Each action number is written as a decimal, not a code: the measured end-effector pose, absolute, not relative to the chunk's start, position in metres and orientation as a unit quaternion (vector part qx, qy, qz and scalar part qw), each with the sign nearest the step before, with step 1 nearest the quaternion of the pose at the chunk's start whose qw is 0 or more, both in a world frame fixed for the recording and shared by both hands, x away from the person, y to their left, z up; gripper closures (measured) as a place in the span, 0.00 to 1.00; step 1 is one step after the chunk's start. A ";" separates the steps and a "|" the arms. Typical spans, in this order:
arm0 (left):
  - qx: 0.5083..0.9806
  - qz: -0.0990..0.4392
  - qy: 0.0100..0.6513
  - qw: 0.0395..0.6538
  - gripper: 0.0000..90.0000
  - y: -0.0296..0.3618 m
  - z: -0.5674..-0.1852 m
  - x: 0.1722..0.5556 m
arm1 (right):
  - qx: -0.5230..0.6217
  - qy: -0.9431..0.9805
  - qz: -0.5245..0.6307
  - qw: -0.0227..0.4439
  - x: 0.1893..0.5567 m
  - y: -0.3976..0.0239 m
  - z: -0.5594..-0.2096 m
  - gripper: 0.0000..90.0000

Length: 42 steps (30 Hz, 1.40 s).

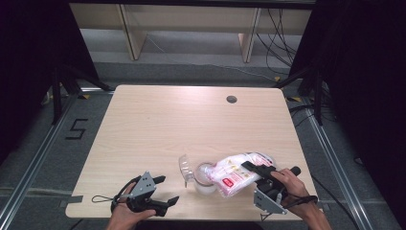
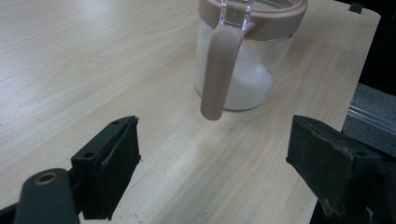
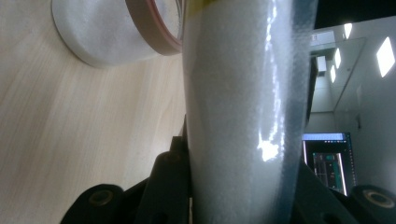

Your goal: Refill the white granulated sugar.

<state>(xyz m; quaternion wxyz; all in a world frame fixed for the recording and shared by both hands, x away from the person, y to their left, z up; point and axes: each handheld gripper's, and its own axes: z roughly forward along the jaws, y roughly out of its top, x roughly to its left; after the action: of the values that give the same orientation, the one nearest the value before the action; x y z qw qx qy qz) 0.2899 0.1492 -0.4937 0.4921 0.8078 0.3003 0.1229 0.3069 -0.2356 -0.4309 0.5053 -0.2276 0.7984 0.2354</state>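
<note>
My left gripper (image 1: 160, 191) idles near, jaws released, while my right gripper (image 1: 258, 173), clenched on the tilted bag (image 1: 237, 173), holds its long axis slanting down, mouth over the open jar (image 1: 205, 178) between them.

I see the plastic bag (image 1: 235, 173) of white grains tilted over the open glass jar (image 1: 205, 181) — jar upright, part-filled, at six o'clock — bag at its three o'clock.

A bag (image 1: 234, 173) is held tilted over a jar (image 1: 204, 178) near the table's (image 1: 191, 120) front edge.
</note>
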 end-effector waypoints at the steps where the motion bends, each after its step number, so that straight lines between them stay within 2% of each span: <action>1: 0.808 0.123 0.300 0.492 0.18 0.149 -0.494 0.290 | -0.216 0.804 0.240 0.500 0.307 -0.236 -0.433 0.85; 15: 0.807 0.127 0.296 0.495 0.18 0.149 -0.493 0.290 | -0.187 0.811 0.269 0.485 0.311 -0.238 -0.435 0.86; 19: 0.809 0.126 0.299 0.491 0.18 0.150 -0.493 0.290 | -0.145 0.817 0.305 0.468 0.314 -0.241 -0.439 0.86; 32: 0.815 0.133 0.293 0.482 0.18 0.151 -0.492 0.290 | -0.102 0.816 0.349 0.449 0.326 -0.245 -0.441 0.86; 42: 0.809 0.126 0.295 0.492 0.18 0.149 -0.493 0.290 | -0.057 0.821 0.387 0.417 0.337 -0.244 -0.452 0.86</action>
<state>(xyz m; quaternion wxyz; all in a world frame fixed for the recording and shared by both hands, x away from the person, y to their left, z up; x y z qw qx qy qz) 0.2899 0.1491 -0.4927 0.4923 0.8090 0.2954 0.1263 0.3370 -0.2438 -0.4515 0.4170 -0.0573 0.8206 0.3867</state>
